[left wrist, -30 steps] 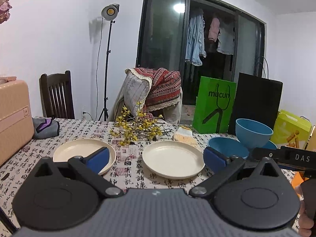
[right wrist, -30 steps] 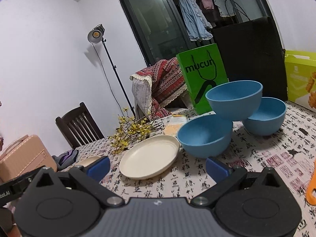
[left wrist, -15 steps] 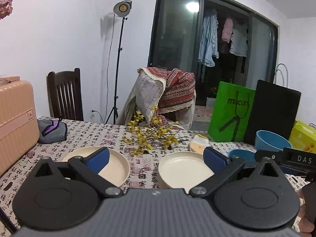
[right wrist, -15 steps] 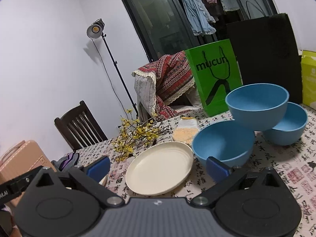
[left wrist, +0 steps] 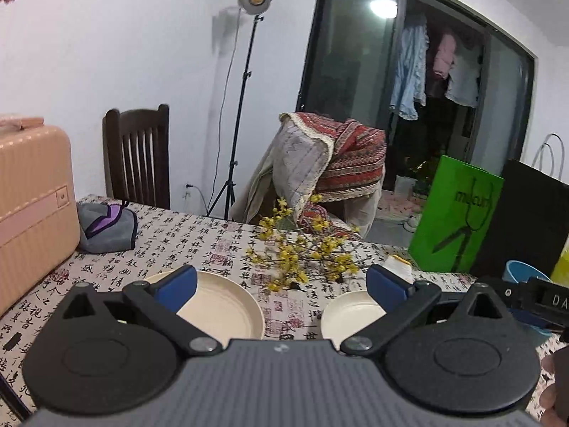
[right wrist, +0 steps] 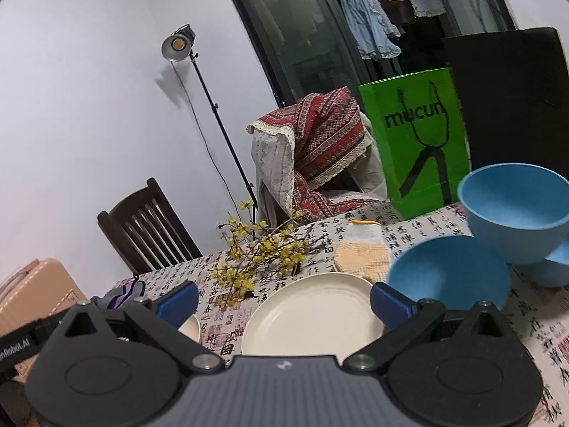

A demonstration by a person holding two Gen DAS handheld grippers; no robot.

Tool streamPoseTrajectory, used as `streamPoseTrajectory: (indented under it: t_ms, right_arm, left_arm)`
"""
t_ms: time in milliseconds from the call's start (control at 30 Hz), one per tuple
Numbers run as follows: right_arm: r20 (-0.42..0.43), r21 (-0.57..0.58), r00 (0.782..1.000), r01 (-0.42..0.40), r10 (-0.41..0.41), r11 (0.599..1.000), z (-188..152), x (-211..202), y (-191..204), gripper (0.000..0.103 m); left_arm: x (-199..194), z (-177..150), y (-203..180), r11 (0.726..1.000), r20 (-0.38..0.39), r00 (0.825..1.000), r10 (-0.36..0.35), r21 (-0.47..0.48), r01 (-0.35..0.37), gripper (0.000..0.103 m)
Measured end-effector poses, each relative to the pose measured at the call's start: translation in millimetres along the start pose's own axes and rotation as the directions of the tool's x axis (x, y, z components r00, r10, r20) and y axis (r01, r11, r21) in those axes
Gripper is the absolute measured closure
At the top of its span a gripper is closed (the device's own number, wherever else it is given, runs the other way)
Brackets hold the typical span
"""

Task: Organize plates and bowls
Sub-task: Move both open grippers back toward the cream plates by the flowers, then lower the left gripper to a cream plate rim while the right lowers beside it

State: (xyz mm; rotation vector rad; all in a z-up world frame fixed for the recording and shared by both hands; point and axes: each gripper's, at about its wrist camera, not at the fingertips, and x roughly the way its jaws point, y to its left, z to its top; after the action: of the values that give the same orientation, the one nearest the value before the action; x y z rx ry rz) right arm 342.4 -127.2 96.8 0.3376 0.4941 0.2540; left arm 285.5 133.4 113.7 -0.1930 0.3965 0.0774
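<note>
We see two round cream plates [right wrist: 309, 316] [left wrist: 224, 309], both empty; blue bowls [right wrist: 448, 270] right of them look empty; both grippers' [left wrist: 281, 284] [right wrist: 284, 299] jaws released.

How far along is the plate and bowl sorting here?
Barely started. Nothing is stacked on purpose: two cream plates lie apart on the tablecloth, and three blue bowls sit loosely clustered. Nothing is in hand: left gripper and right gripper are open and empty. All gathering remains.
</note>
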Motion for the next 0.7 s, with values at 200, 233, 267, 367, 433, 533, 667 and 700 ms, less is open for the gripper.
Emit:
streamPoseTrajectory:
  t_ms: [200, 233, 267, 367, 433, 533, 667, 700]
  right_arm:
    - [-0.023, -0.021, 1.000, -0.012, 0.011, 1.000, 2, 27, 18, 0.000]
    - [-0.026, -0.024, 1.000, -0.015, 0.014, 1.000, 2, 32, 21, 0.000]
    - [-0.029, -0.026, 0.999, -0.017, 0.016, 1.000, 2, 36, 24, 0.000]
    - [-0.039, -0.024, 0.999, -0.026, 0.025, 0.999, 1, 49, 31, 0.000]
    - [-0.047, -0.020, 0.998, -0.031, 0.030, 0.999, 1, 56, 35, 0.000]
    - [-0.053, -0.016, 0.998, -0.030, 0.029, 0.999, -1, 67, 39, 0.000]
    - [-0.048, -0.019, 0.998, -0.030, 0.029, 0.999, -3, 80, 44, 0.000]
    - [-0.050, -0.019, 0.998, -0.034, 0.033, 0.999, -4, 84, 46, 0.000]
  left_arm:
    - [24, 2, 23, 0.998, -0.024, 0.998, 0.054, -0.016, -0.055, 0.000]
    - [26, 2, 27, 0.998, -0.027, 0.998, 0.061, -0.018, -0.061, 0.000]
    - [29, 2, 31, 0.998, -0.031, 0.997, 0.067, -0.018, -0.068, 0.000]
    - [37, 2, 43, 0.996, -0.038, 0.996, 0.087, -0.014, -0.087, 0.000]
    - [42, 3, 51, 0.995, -0.042, 0.994, 0.103, -0.011, -0.103, 0.000]
    - [50, 5, 63, 0.992, -0.048, 0.991, 0.124, -0.015, -0.125, 0.000]
    - [58, 4, 77, 0.989, -0.056, 0.988, 0.142, -0.028, -0.144, 0.000]
    - [60, 4, 81, 0.989, -0.060, 0.988, 0.145, -0.030, -0.147, 0.000]
